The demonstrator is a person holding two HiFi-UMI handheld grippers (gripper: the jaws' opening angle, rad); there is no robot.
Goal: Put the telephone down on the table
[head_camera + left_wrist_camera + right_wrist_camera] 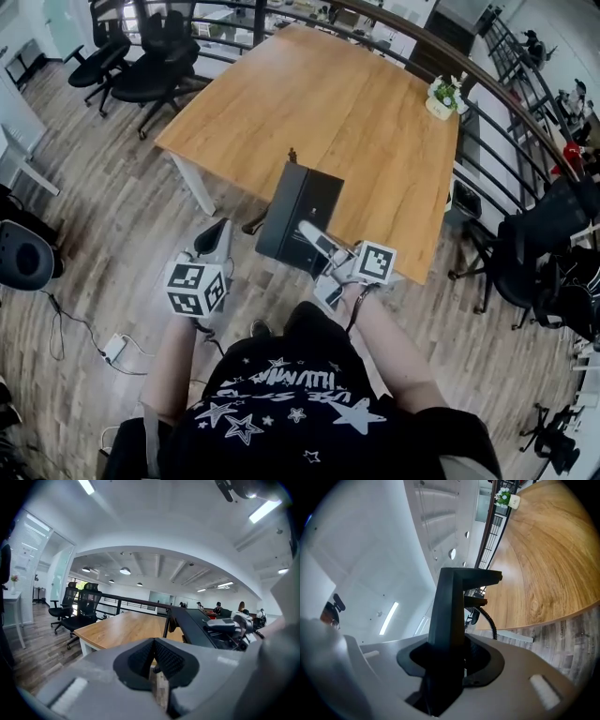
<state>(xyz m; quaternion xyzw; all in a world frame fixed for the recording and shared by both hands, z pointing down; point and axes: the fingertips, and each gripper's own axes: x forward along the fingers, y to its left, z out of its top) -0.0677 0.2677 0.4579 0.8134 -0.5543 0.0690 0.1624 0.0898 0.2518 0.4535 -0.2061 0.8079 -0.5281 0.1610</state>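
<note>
Your right gripper (322, 246) is clamped on the telephone (298, 216), jaws partway apart round its black edge. Left gripper (214, 242) is closed & empty, further back from the table (356, 112). The telephone hangs in the air at the table's near edge, not resting on it. Step: carry, not yet set down. Next, imo: bring it over the top, lower till the base sits flat, then release. Count: 1 telephone, 1 table, 1 potted plant (442, 97) at the table's far corner, 2 grippers.

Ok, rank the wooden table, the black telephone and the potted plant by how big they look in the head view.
Wooden table, largest by far.
Black telephone, second, though nearer the camera.
Potted plant, smallest, also farthest away.
</note>
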